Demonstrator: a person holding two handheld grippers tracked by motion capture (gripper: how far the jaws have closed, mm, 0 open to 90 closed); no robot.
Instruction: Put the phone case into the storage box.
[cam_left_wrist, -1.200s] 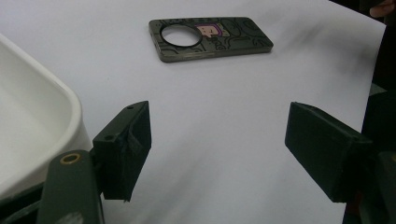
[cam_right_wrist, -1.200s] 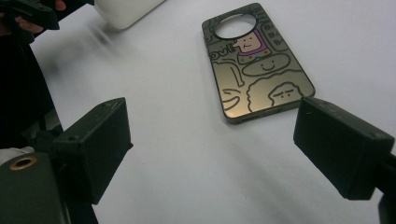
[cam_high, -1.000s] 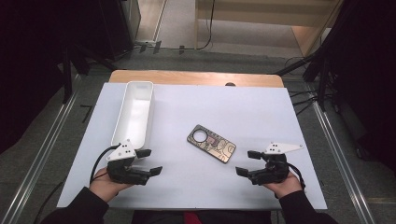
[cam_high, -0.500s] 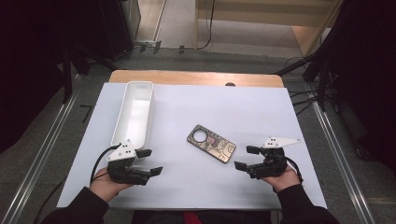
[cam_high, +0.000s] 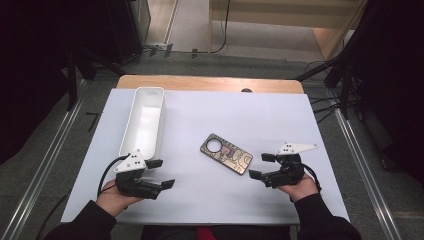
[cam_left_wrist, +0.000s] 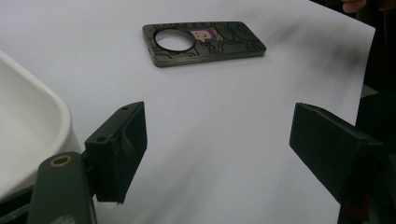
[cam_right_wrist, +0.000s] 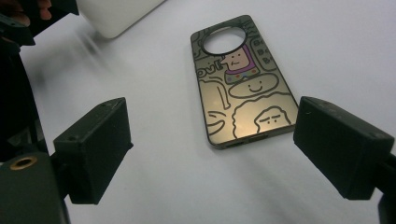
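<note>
Bronze-coloured flat phone case (cam_high: 226, 153) with cartoon drawings lies on the white tabletop (cam_high: 280, 120), just before the right gripper (cam_high: 261, 166), fingers wide. Being thin, it may slide away when pinched.

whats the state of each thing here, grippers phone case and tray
left gripper: open, holding nothing, low over the table near the tray's near end
right gripper: open, empty, jaws pointed at the phone case
phone case: flat on the table, printed back up, untouched
white tray: upright, empty
</note>
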